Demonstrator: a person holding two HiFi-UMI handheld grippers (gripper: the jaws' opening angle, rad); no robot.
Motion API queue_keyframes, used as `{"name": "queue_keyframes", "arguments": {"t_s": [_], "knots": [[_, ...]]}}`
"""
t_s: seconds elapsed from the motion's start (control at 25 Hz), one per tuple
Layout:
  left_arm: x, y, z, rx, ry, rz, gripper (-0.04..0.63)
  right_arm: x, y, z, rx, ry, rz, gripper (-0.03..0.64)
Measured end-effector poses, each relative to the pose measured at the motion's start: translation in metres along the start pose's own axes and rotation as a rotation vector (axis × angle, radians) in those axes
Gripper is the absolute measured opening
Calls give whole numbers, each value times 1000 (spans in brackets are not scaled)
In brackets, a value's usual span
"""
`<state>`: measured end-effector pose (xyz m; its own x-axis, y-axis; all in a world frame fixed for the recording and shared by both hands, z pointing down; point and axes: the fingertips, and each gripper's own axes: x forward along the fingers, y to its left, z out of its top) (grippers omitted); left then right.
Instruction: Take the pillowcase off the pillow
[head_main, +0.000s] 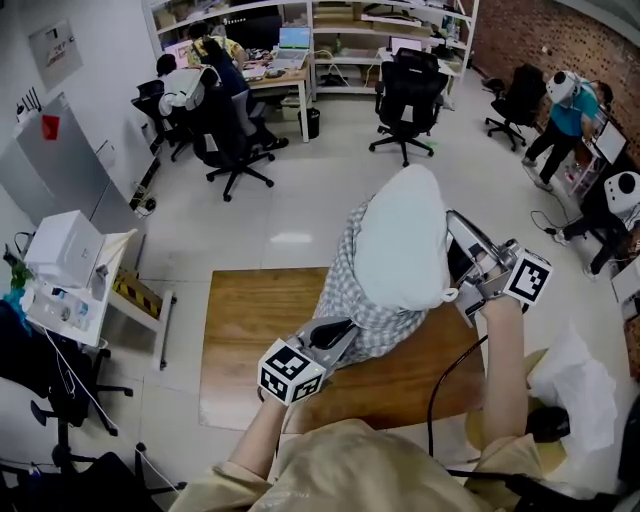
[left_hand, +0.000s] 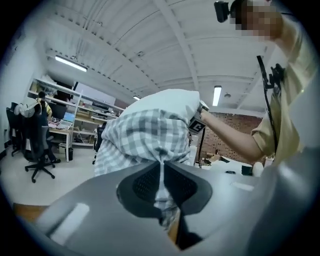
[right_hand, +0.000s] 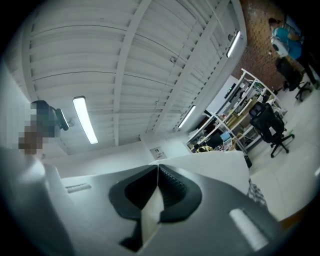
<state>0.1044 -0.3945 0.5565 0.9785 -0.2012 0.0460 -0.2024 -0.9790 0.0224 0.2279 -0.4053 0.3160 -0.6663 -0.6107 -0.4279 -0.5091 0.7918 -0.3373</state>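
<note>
Lower part of pillow (head_main: 405, 240) hidden inside checked pillowcase (head_main: 365, 305). Head view: left gripper (head_main: 338, 335) jaw tips buried in pillowcase folds, and right gripper (head_main: 458, 296) tips hidden behind pillow corner. Table (head_main: 250, 340) partly covered by pillow and the person's torso (head_main: 350, 470), which is cut off by bottom edge. Right gripper view: only 1 sliver of pillowcase shows at right, rest behind pillow. Left gripper view: right gripper mostly behind pillow, only its marker cube (left_hand: 196, 125) shows. Items on shelf (head_main: 340, 15) too small to tell.
</note>
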Motion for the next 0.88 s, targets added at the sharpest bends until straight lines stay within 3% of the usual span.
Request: {"name": "queue_keyframes", "arguments": {"t_s": [0.16, 0.28, 0.4, 0.48, 0.56, 0.64, 0.72, 0.8, 0.88], "knots": [[-9, -3, -44, -54, 20, 0, 14, -28, -15, 3, 131, -128, -23, 3], [-17, 6, -119, -104, 97, 1, 9, -39, -26, 1, 232, -211, -17, 2], [-8, 30, -207, -151, 191, 41, 9, -38, -21, 9, 229, -207, -2, 2], [-3, 41, -236, -183, 223, 58, 9, -29, -12, 7, 215, -166, 27, 2], [-10, 42, -217, -206, 201, 24, 13, -19, 3, 5, 200, -124, 83, 3], [-29, 47, -169, -176, 168, 2, 54, -16, 15, 8, 182, -91, 125, 3], [-59, 64, -115, -82, 128, 58, 268, -15, 20, 8, 160, -58, 131, 3], [-86, 86, -66, -52, 49, 85, 287, -6, 32, 7, 111, -18, 155, 3], [-94, 107, -26, -135, -64, 52, 287, -2, 40, 5, 79, 7, 166, 3]]}}
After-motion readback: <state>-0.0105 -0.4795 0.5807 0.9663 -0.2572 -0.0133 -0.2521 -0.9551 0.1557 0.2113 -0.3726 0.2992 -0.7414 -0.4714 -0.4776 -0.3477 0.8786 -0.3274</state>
